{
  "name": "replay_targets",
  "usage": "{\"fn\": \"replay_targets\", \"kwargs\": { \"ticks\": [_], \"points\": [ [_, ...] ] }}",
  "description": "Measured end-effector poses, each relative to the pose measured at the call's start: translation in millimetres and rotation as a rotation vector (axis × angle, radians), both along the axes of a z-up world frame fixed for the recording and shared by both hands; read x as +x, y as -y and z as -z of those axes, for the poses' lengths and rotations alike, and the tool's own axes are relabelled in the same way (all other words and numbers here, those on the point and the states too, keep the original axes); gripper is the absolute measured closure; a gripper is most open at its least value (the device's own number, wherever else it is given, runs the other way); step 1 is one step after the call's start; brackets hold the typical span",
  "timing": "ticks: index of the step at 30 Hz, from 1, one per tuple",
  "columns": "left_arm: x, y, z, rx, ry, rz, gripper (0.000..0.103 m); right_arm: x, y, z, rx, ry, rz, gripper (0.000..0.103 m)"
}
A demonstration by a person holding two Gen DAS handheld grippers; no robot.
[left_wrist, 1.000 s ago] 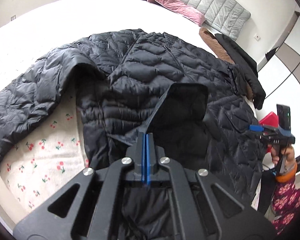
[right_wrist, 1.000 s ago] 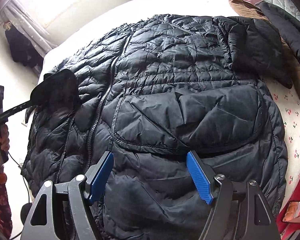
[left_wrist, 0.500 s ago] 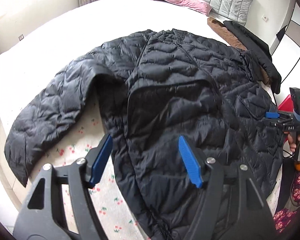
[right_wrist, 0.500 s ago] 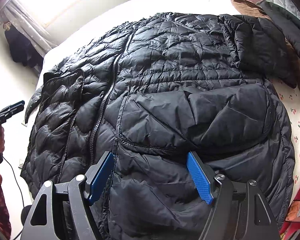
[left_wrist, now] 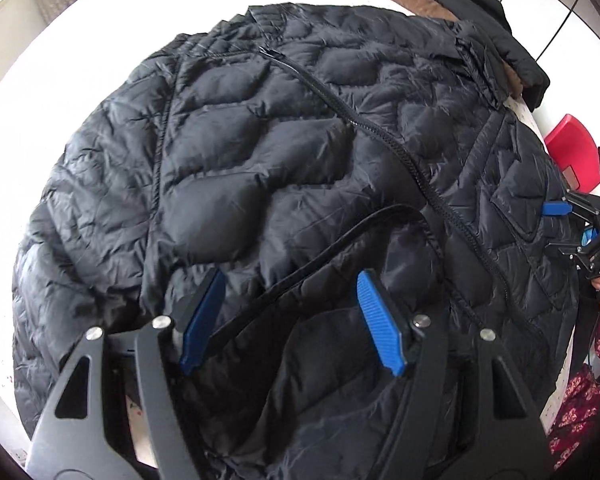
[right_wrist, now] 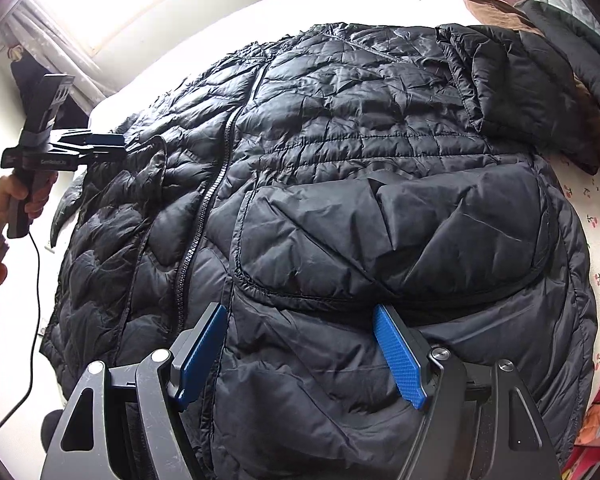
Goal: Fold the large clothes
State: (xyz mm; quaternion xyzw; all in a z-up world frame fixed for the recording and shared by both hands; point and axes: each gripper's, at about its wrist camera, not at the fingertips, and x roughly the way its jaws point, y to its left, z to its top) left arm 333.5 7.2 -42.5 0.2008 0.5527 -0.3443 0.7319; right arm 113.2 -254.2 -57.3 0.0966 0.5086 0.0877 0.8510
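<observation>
Both grippers, left (left_wrist: 290, 320) and right (right_wrist: 300, 354), hang wide open and empty just over the jacket (right_wrist: 340, 200), which lies zipped and flat on the bed (right_wrist: 596, 240), likely poised to choose fold grips.

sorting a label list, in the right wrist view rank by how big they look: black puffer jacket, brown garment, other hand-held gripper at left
1. black puffer jacket, fills most of the view
2. brown garment, partly hidden under a dark coat
3. left hand-held gripper

Places two and three are unsure: their distances from the camera differ.
</observation>
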Motion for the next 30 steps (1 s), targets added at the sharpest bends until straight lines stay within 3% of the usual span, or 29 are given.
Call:
{"fn": "replay_targets", "kwargs": {
  "ticks": [2,4,6,7,16,20,22,26,28,30],
  "points": [
    [2.8,5.4,9.4,0.012,-0.053,0.02,0.034,0.4,-0.2,0.6,0.001,-0.001,0.0,0.027],
    [1.7,7.4,16.0,0.018,-0.085,0.032,0.046,0.2,0.5,1.7,0.002,-0.001,-0.001,0.027],
    [-3.1,6.4,17.3,0.01,-0.099,0.042,0.089,-0.1,0.7,2.0,0.004,0.0,-0.001,0.027],
    [-7.2,4.4,15.9,0.0,-0.099,0.045,0.097,0.3,0.6,2.1,0.005,-0.001,-0.001,0.027],
    [-86.3,-29.2,-36.5,-0.116,0.064,0.094,0.1,-0.3,1.2,-1.8,0.024,-0.001,0.013,0.027],
    [-131.4,-46.7,-40.4,-0.157,0.045,0.128,0.1,0.5,-5.4,-9.3,0.053,0.005,0.0,0.027],
    [-145.3,-49.7,-26.2,-0.112,0.005,0.143,0.1,0.2,-11.8,-11.9,0.055,0.012,-0.012,0.027],
    [-166.2,-54.3,7.6,0.061,-0.064,0.146,0.098,-0.4,-22.0,-13.2,0.044,0.009,-0.034,0.027],
    [-172.4,-56.4,-5.0,0.029,-0.039,0.153,0.092,-2.9,-21.2,-17.3,0.049,0.021,-0.038,0.027],
    [-173.7,-58.5,-32.2,-0.077,0.011,0.141,0.065,-5.2,-15.2,-27.4,0.066,0.048,-0.029,0.027]
  ]
}}
